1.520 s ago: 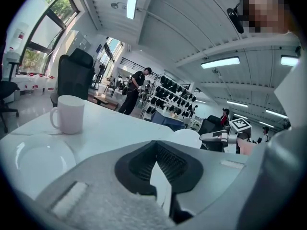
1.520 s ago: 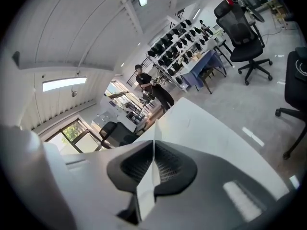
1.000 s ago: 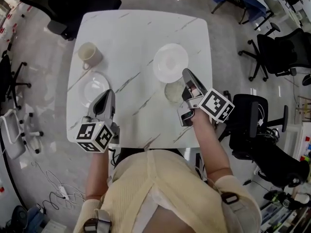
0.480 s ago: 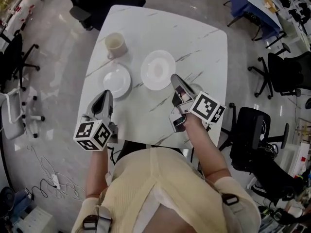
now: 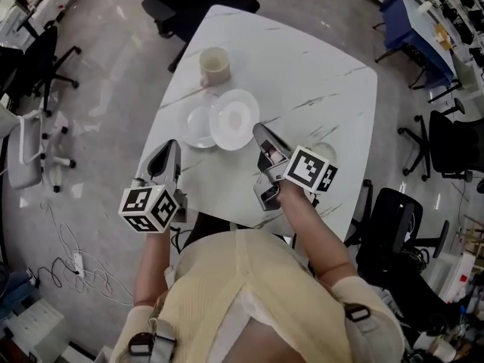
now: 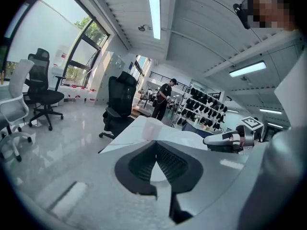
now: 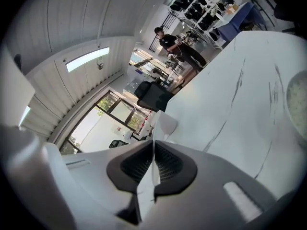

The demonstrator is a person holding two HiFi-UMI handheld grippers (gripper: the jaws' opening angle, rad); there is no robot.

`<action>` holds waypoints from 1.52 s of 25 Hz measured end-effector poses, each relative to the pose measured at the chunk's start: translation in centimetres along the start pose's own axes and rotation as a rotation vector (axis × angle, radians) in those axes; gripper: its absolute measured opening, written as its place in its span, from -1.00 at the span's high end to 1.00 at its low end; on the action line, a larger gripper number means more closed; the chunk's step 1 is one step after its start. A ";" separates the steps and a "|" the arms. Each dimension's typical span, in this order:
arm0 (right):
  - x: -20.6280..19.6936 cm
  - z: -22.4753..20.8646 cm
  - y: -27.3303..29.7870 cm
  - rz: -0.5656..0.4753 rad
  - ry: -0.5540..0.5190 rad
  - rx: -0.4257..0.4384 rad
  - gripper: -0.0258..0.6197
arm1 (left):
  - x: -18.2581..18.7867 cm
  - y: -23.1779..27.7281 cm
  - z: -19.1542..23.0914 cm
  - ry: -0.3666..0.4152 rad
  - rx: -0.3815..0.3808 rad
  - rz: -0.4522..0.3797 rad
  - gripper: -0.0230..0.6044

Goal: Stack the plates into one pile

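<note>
R gripper [image 5: 259, 132] is closed down on the near rim of the big plate [image 5: 235, 118]. Its own view shows the thin white rim edge-on betw the pads, w/ the plate rising beyond. Big plate is over the bench [image 5: 302, 74], left of centre, its left edge overlapping the small plate [image 5: 198, 125]; can't tell if it rests on it or is just above. L gripper [image 5: 168, 148] is at the near-left edge of the bench, tips together, nothing in them. Cup [image 5: 215, 66] stands just beyond the two plates. A clear dish [image 5: 325, 150] lies by the R gripper's marker cube, apart from the others. Handling, as I judge it: plates look like glazed ceramic, so stiff, smooth, prob slippery and easy to chip. A rim pinch will want to pivot, so keep it level and set down gently, no drop. Big over small makes a poor pile; may need reordering. Clear dish: take at the rim too, likely glass, fragile.
</note>
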State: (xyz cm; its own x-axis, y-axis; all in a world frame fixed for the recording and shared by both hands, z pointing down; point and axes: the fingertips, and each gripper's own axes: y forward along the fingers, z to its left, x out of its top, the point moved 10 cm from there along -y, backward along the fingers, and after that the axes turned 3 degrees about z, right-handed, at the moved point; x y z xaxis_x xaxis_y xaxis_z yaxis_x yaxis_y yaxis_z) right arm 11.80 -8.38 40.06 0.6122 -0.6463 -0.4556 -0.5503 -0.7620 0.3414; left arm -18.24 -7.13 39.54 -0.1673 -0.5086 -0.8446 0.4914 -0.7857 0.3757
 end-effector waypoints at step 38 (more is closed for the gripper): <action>-5.7 -1.2 7.5 0.086 0.030 -0.235 0.82 | -0.4 -4.3 6.2 -0.044 0.091 -0.006 0.91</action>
State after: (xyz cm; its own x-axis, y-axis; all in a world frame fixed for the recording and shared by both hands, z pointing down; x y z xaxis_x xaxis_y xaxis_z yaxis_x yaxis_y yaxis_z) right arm 4.82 -10.47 46.20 0.5869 -0.7077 -0.3932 -0.4565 -0.6904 0.5613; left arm -25.54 -5.72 40.66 -0.2087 -0.5176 -0.8298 0.4106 -0.8164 0.4060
